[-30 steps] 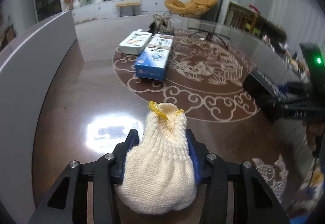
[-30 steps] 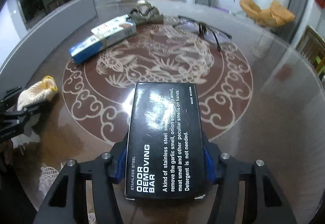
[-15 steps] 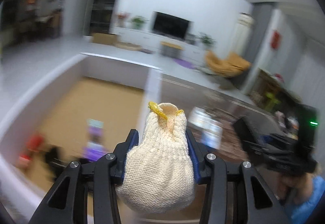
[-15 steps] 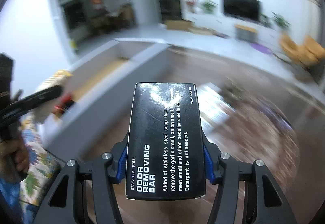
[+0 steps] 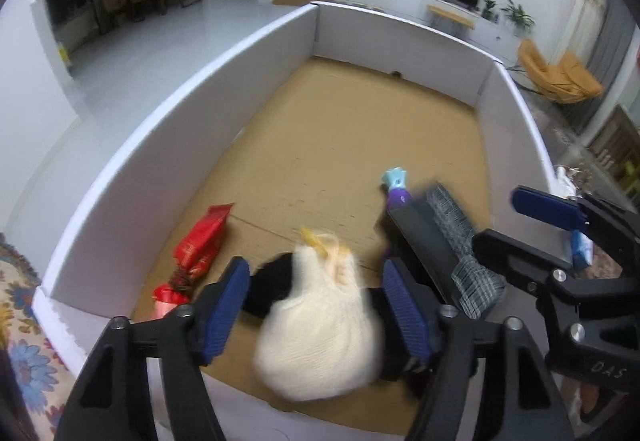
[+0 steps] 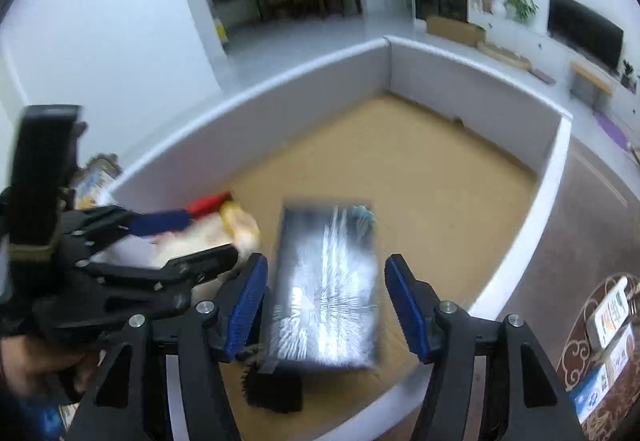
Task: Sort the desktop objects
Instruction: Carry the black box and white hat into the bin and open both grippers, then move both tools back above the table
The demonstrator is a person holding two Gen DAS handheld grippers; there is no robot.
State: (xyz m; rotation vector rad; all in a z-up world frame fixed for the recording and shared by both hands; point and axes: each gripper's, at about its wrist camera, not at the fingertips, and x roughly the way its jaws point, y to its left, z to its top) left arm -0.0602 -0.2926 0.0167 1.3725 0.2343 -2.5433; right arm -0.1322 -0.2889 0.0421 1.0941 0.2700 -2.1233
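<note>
Inside the white-walled box (image 5: 172,129), far floor lies bare beyond opening jaws.

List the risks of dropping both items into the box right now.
The knitted pouch sits between the opening left tongs near the box's near wall; it could catch the rim. The black box, free of the opening right tongs, may land on the dark brush beneath. The two tongs are close together and could collide.

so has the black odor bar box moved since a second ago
Yes. The black box was over the patterned tabletop, clamped in the right tool; now it is over the white bin, loose between the opening pads.
</note>
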